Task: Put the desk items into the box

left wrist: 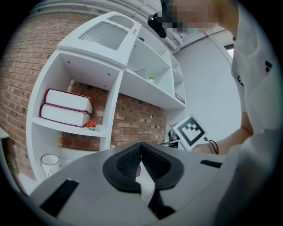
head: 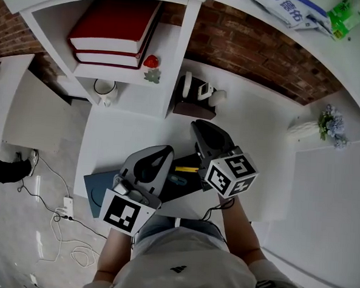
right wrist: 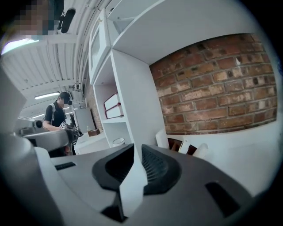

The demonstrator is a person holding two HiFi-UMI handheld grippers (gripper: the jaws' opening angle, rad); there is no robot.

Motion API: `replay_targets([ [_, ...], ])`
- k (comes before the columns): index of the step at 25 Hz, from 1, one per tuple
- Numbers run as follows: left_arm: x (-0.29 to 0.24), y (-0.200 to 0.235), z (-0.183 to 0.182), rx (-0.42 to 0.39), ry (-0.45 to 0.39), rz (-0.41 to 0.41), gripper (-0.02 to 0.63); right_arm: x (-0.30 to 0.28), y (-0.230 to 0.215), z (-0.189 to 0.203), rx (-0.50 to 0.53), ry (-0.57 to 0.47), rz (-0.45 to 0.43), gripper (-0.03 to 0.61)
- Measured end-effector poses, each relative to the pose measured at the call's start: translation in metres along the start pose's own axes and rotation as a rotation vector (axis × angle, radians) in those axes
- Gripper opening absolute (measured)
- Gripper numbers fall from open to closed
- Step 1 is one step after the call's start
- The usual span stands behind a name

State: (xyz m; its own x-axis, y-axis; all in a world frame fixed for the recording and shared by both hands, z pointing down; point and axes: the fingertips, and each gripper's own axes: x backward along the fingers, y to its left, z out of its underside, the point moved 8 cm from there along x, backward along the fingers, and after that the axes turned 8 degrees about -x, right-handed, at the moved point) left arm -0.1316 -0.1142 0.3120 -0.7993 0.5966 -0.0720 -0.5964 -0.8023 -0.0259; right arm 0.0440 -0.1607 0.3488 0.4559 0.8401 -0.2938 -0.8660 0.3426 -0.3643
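Observation:
In the head view both grippers hover over the near part of the white desk (head: 132,131). My left gripper (head: 166,151) is shut, its fingertips meeting with nothing between them. To its right, my right gripper (head: 197,124) stands slightly open, a narrow gap running between the empty pads. Beneath and between them lies a dark box (head: 186,186), mostly hidden, with a yellow pen (head: 187,169) and a small blue item (head: 176,180) showing in it. A flat blue-grey notebook (head: 99,189) lies left of it. Seen from the left gripper view, the left gripper (left wrist: 141,144) points at the shelf unit.
A brown holder (head: 194,102) with white items stands at the back of the desk. A white shelf unit (head: 173,61) holds red books (head: 114,30), a strawberry ornament (head: 151,62) and a white mug (head: 105,89). A flower vase (head: 318,125) stands right. Cables (head: 60,215) lie on the floor.

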Motion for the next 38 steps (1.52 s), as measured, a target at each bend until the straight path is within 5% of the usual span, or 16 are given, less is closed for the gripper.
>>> replay_targets([
  [16, 0.013, 0.028, 0.014, 0.042, 0.037, -0.057, 0.012, -0.094, -0.043, -0.008, 0.023, 0.061, 0.177, 0.098],
  [38, 0.026, 0.038, 0.026, 0.057, 0.087, -0.111, 0.012, -0.133, -0.06, 0.001, 0.044, 0.08, 0.325, 0.13],
])
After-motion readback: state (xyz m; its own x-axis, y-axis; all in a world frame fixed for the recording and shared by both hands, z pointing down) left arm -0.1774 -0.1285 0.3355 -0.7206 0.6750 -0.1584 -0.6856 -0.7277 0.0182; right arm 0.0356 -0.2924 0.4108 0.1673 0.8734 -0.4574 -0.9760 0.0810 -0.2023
